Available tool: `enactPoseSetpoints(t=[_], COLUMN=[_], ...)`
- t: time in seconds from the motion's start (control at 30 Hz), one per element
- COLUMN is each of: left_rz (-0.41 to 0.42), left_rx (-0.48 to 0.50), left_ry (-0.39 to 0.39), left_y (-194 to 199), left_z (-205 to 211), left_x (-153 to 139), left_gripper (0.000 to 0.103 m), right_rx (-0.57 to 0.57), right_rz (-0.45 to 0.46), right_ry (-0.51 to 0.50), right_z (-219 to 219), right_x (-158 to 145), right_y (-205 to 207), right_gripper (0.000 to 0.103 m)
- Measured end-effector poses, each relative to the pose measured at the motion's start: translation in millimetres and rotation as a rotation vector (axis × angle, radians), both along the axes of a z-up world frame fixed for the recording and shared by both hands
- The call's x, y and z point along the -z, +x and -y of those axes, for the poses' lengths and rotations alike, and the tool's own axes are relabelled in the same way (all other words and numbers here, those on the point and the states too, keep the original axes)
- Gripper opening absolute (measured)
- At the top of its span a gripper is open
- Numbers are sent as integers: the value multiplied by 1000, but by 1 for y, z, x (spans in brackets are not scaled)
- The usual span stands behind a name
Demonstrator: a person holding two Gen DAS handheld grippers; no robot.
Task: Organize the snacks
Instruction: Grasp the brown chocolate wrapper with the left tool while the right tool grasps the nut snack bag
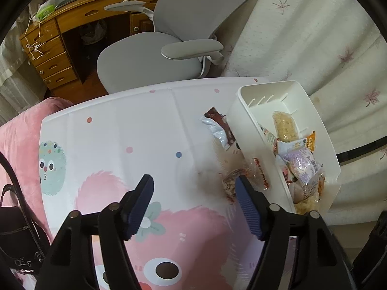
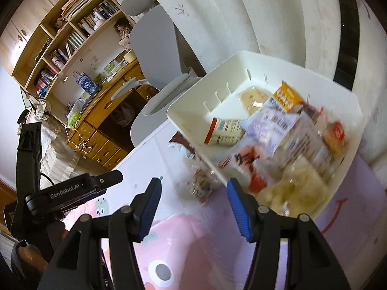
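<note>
Snacks are lying mostly inside a white bin (image 1: 244, 130) that is sitting at the right edge of a table (image 1: 135, 130) covered with a cartoon-print cloth. In the bin a pale rice bar (image 1: 283, 126) is lying toward the far end, with an orange packet (image 1: 310, 141) beside it and a purple-printed packet (image 1: 302, 163) heaped on others nearer the camera. Two snacks are lying outside on the cloth, just left of the bin's wall: a brown-and-silver wrapper (image 1: 219, 128) farther back and a clear red-printed packet (image 1: 241, 181) closer in.

The left gripper (image 1: 193, 203) is hovering over the cloth with its blue pads spread apart and nothing between them; its right finger is overlapping the clear packet in the left wrist view, though whether it is touching is unclear. The right gripper (image 2: 192, 206) is also standing apart and gripping nothing, pointing at the near corner of the bin (image 2: 188, 111), where the picture is blurring. From that side the left gripper's black body (image 2: 70, 189) is showing at the left.

Behind the table a grey chair (image 1: 169, 55) is standing before a wooden desk (image 1: 53, 46), and a leaf-print curtain (image 1: 314, 36) is hanging at the right.
</note>
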State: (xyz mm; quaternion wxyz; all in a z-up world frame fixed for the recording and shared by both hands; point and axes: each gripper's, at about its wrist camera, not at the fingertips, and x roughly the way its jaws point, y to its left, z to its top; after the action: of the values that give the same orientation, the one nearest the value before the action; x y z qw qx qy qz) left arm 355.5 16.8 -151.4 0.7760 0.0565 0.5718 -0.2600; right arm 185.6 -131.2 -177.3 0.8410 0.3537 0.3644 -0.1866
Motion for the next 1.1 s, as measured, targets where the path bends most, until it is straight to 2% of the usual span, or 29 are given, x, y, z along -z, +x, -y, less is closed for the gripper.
enactPoseSetpoints(t=[0.2,0.33,0.43,0.83,1.0,1.07,1.1], left_rz=[2,9,1,32,52,45,43], left_rx=[13,73,122,206,214,217,219], left_ry=[-25,-36,-58,-120,-183,-197,-198], left_y=[16,29,40,70,73,75,75], left_z=[6,20,35,79,85,89,91], left_x=[7,17,27,87,105,112,115], left_gripper=[71,71,71,71,70,68,59], right_rx=[24,65,96,48,22,9,4], right_rz=[-28,-50,-62,-59,-72,-75,-76], right_ry=[47,47,34,-147,-199,-216,-222], right_z=[-20,-25,-26,-34,-35,-34,-34], right_x=[20,37,52,93,103,106,107], right_y=[4,11,20,61,70,73,75], right_gripper=[56,57,64,66,66,66,66])
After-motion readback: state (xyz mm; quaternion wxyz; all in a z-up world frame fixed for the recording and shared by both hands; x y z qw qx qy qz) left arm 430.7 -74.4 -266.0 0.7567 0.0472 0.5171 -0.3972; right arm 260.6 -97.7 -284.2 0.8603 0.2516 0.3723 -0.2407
